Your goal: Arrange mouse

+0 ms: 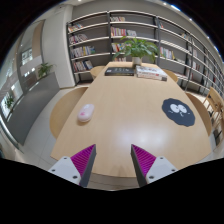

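A white mouse [86, 112] lies on the left part of the wooden table [125, 125], well beyond my fingers. A round black mouse mat [179, 112] with a white mark sits on the right part of the table, far from the mouse. My gripper [113, 162] hangs over the table's near edge, open, with nothing between its magenta pads [83, 159]. The mouse is ahead and to the left of the left finger.
At the table's far end stand a keyboard [120, 71], a potted plant [140, 48] and a white box [151, 72]. Bookshelves [120, 35] line the back wall. A wooden chair [213, 104] stands to the right. Grey floor runs along the left.
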Motion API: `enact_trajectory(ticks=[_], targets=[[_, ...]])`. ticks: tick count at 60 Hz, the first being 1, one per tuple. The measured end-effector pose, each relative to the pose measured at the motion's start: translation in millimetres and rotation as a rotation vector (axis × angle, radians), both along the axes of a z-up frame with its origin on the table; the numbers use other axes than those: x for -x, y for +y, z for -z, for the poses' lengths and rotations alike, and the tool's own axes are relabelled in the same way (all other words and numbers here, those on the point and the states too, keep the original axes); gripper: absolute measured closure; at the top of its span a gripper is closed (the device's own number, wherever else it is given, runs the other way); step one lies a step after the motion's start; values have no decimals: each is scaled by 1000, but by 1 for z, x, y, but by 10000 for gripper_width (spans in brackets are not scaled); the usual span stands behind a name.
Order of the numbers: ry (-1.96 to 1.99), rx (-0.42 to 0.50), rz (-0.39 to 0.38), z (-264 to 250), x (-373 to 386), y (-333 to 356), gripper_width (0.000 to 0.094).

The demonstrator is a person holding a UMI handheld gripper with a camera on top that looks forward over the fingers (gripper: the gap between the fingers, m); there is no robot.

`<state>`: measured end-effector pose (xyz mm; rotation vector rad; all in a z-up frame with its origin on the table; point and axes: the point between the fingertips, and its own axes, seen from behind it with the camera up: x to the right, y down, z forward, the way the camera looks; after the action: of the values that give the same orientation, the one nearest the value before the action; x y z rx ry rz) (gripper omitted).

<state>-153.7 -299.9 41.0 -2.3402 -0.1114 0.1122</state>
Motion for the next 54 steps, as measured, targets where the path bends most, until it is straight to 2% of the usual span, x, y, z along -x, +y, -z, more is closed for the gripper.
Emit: enact_trajectory(ticks=[12, 23, 36, 39, 43, 48, 54], targets=[[26, 32, -58, 35, 85, 47, 238], [28, 15, -43, 44, 124, 107, 235], [-8, 5, -20, 53, 135, 162, 246], [-16, 10, -13, 53, 134, 168, 292], [-40, 9, 2, 55, 130, 173, 448], [-28, 9, -7, 56, 131, 175, 524], [-40, 66, -32, 56, 130, 175, 609]])
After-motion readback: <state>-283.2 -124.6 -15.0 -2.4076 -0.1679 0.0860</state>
